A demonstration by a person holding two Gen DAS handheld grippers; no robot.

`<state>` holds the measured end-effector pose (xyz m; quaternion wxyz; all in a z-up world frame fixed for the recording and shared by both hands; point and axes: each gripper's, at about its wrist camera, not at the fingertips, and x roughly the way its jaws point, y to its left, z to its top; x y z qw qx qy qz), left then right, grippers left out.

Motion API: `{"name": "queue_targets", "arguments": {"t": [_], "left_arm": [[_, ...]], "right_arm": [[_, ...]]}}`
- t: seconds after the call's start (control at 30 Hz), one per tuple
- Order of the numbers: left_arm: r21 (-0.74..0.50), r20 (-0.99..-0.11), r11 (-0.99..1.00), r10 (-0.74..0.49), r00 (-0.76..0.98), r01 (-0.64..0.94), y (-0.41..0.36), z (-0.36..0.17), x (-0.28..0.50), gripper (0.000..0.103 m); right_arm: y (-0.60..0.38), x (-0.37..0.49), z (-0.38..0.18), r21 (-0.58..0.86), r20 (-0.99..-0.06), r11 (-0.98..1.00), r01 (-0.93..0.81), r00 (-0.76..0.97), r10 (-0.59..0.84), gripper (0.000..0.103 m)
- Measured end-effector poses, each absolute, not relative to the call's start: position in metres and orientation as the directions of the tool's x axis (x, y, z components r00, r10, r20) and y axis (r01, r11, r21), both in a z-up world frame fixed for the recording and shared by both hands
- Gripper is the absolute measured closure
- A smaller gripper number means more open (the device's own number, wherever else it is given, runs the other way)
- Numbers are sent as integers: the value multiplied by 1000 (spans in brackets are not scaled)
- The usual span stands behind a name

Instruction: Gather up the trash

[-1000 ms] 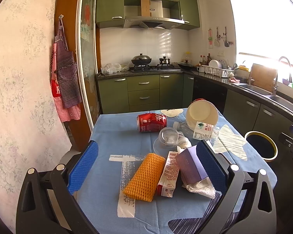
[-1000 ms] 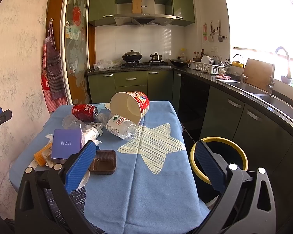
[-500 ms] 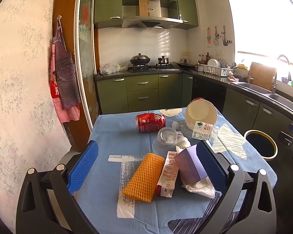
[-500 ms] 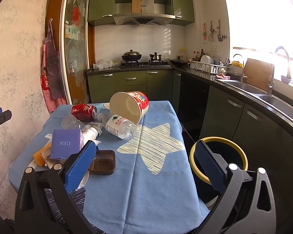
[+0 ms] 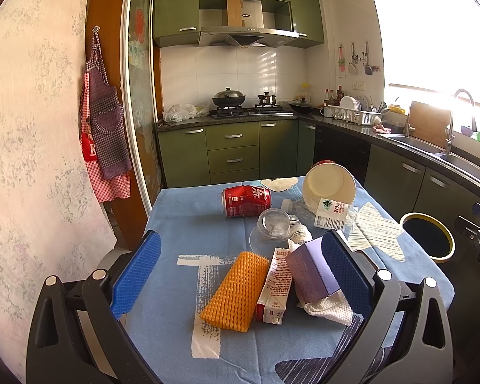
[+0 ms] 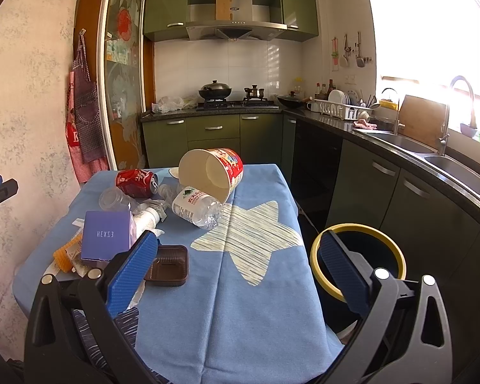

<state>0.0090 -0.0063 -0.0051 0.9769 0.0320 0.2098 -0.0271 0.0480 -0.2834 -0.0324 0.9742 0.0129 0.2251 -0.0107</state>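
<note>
Trash lies on a blue tablecloth (image 5: 182, 224): an orange foam net (image 5: 235, 291), a small red-white carton (image 5: 275, 284), a purple box (image 5: 310, 272), a white paper towel (image 5: 331, 308), a clear plastic cup (image 5: 272, 224), a red can (image 5: 246, 200), a plastic bottle (image 5: 326, 212) and a tipped paper tub (image 5: 331, 180). My left gripper (image 5: 240, 272) is open above the table's near edge, around nothing. My right gripper (image 6: 236, 265) is open above the near right part of the table, empty. A brown plastic tray (image 6: 169, 265) lies by its left finger. A yellow-rimmed bin (image 6: 358, 256) stands right of the table.
Green kitchen cabinets (image 5: 233, 150) with a stove stand behind the table. A counter with a sink (image 6: 432, 156) runs along the right. Aprons (image 5: 104, 134) hang on the left wall. The bin also shows in the left wrist view (image 5: 428, 236).
Both views have barely shifted. Both grippers stay open and empty, and the trash has not moved.
</note>
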Motion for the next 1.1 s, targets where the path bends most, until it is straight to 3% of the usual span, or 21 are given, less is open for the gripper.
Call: {"name": "queue_targets", "arguments": {"t": [0.67,0.9,1.1], "left_arm": [[60,-443,994,-55,895,91,-7,-11,37,4],[61,-459,994,-48,887,85,5,-12,100,4],[18,-501,996,-65,863,85,22,-23,190,4]], "right_arm": [[-282,67,-37,1,-480,999,46,876,-40,6],[-287,114,-25,13,-421,999,50,906,-40,6],[-264,191,-16,-104,-363,994,-14,931,-25,6]]}}
